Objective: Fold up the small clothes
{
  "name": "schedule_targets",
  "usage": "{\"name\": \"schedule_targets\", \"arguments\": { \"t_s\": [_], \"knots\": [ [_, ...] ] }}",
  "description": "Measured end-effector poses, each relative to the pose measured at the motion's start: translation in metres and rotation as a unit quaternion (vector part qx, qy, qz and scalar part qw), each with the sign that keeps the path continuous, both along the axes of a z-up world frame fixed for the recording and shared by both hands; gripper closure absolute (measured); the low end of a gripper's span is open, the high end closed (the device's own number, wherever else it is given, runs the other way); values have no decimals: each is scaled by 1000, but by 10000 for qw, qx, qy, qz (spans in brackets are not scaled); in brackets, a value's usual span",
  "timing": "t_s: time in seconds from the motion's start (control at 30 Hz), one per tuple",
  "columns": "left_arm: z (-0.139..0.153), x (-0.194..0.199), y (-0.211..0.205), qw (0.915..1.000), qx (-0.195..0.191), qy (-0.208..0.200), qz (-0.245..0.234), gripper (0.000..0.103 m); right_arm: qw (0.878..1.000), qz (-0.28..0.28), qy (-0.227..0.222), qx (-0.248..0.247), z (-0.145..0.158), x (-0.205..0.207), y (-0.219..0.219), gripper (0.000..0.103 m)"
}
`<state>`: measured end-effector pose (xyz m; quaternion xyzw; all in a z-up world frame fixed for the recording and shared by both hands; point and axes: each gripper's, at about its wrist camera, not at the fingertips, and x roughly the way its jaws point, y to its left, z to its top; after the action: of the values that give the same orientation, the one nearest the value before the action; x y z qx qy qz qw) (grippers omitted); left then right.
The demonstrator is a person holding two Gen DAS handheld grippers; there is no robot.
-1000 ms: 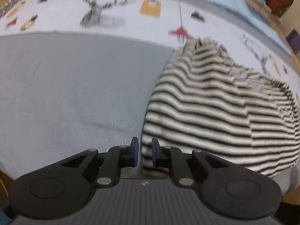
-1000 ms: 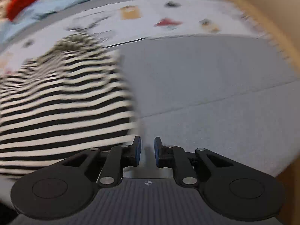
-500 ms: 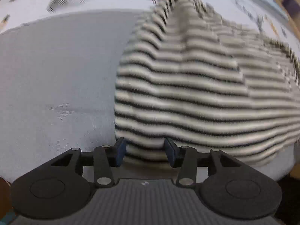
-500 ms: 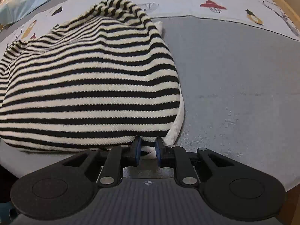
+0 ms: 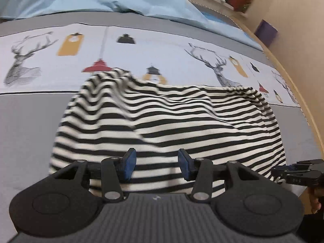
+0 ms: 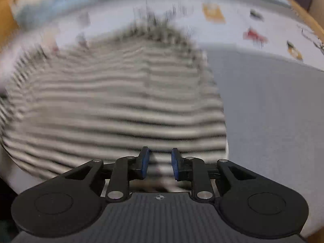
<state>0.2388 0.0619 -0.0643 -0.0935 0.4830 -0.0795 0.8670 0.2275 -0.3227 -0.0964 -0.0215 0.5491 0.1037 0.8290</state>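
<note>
At six o'clock in the left wrist view, the left gripper (image 5: 155,163) stands with its jaws parted and still, the blue pads (image 5: 129,163) clear of the cloth, the near hem of the striped garment (image 5: 162,121) lying under the gap. Nothing is pinched; it reads as released. At three o'clock the tip of the right gripper (image 5: 297,172) shows at the garment's near corner.

From its own camera, the right gripper (image 6: 158,163) has its jaws opening, stripes visible between the pads (image 6: 144,162), which do not seem to press on them; heavy blur hides the fine contact.

Towards twelve o'clock the garment spreads over the grey bedcover (image 5: 30,125), rumpled, with a raised ridge at eleven o'clock and a gathered far edge reaching the printed band (image 5: 141,46) of deer and lamps. Beyond lies a light blue sheet (image 5: 101,0).

The step appears to be taking the near hem for a fold. To do it well, each gripper should bite one corner squarely, both layers, then lift evenly so stripes stay parallel and the ridge flattens.
</note>
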Motion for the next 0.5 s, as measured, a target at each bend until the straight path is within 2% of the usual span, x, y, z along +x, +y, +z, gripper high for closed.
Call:
{"name": "schedule_targets", "arguments": {
  "t_s": [0.1,0.23,0.3,0.4,0.5],
  "knots": [
    [0,8,-16,9999,-86,-84,-20,54,9999,-55,-130,-25,6,5,5,77],
    [2,18,-45,9987,-278,-333,-272,54,9963,-266,-687,442,28,10,1,77],
    [-3,25,-60,9982,-266,-306,-446,54,9926,-250,-983,670,36,15,5,77],
    [-16,35,-82,9979,-75,-99,-628,57,9889,-117,-1154,924,40,20,17,76],
    [-38,48,-95,9968,374,258,-655,63,9922,57,-948,812,31,30,32,75]
  ]
}}
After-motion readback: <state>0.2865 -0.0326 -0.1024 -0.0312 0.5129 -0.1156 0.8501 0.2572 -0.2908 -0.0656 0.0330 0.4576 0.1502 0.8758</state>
